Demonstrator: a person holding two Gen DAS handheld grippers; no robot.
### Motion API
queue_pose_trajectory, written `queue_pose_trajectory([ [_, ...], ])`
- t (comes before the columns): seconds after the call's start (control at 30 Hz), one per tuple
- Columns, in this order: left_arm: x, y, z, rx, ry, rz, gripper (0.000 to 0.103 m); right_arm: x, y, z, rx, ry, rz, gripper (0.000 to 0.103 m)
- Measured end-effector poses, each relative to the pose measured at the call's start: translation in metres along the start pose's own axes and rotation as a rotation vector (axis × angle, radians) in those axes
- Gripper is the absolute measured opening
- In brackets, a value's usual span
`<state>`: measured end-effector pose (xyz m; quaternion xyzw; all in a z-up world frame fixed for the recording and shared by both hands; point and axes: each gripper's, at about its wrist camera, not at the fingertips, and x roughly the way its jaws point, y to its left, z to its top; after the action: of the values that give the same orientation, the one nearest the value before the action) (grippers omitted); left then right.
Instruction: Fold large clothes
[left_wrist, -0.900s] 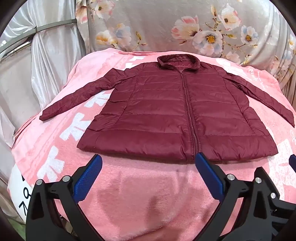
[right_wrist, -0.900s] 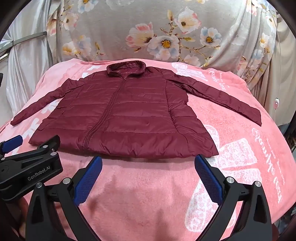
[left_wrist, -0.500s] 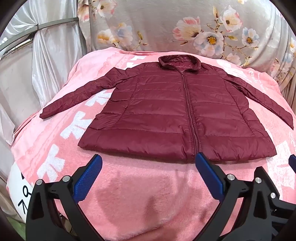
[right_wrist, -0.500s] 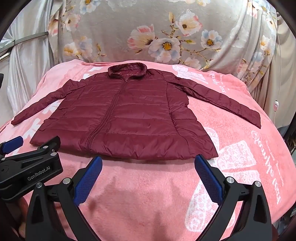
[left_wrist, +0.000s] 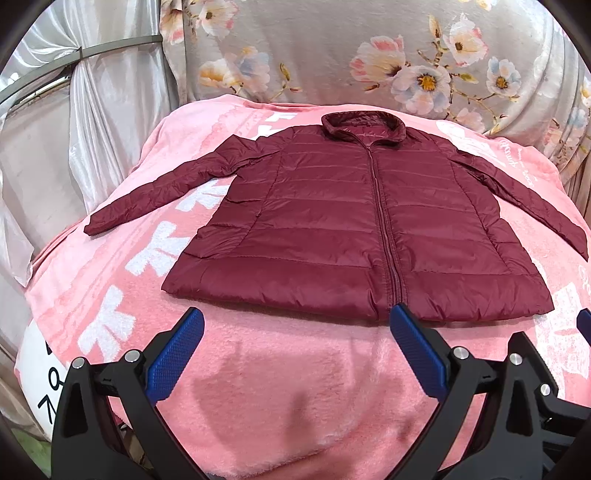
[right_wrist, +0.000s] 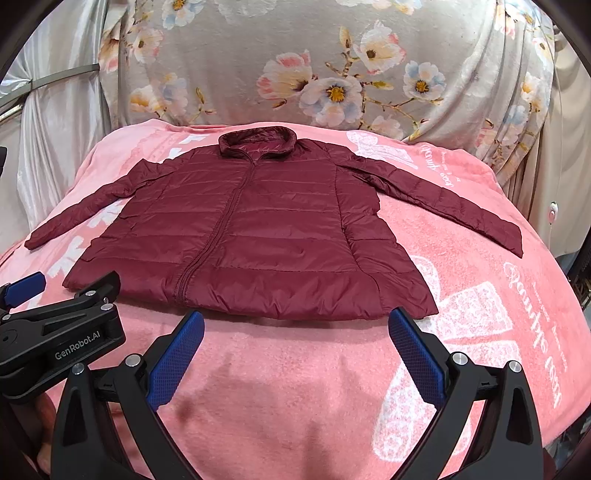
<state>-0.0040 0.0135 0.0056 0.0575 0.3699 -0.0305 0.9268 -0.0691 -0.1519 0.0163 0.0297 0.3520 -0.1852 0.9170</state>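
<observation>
A dark red quilted jacket (left_wrist: 354, 229) lies flat and zipped on a pink blanket (left_wrist: 280, 376), collar at the far side, both sleeves spread outward. It also shows in the right wrist view (right_wrist: 258, 236). My left gripper (left_wrist: 295, 350) is open and empty, hovering just short of the jacket's hem, left of the zip. My right gripper (right_wrist: 295, 350) is open and empty, just short of the hem's right half. The left gripper's body (right_wrist: 55, 332) shows at the left of the right wrist view.
The blanket has white lettering (left_wrist: 159, 254) and a white print (right_wrist: 476, 306). A floral grey cloth (left_wrist: 369, 62) hangs behind the surface. Shiny white drapes (left_wrist: 74, 122) and a metal rail stand at the left. The blanket's edges fall away left and right.
Both views have tilted slightly down, so the jacket sits a little lower in frame. Both grippers stay open and empty.
</observation>
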Motion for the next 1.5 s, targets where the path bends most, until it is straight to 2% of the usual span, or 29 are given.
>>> queue_pose_trajectory([
  [0.6,-0.009,0.014,-0.004,-0.027,-0.01,0.009,0.098,-0.004,0.007,-0.003,-0.013,-0.013,0.038,0.098],
  [1.5,-0.011,0.016,-0.006,-0.03,-0.009,0.008,0.098,-0.004,0.008,-0.006,-0.013,-0.018,0.038,0.098],
])
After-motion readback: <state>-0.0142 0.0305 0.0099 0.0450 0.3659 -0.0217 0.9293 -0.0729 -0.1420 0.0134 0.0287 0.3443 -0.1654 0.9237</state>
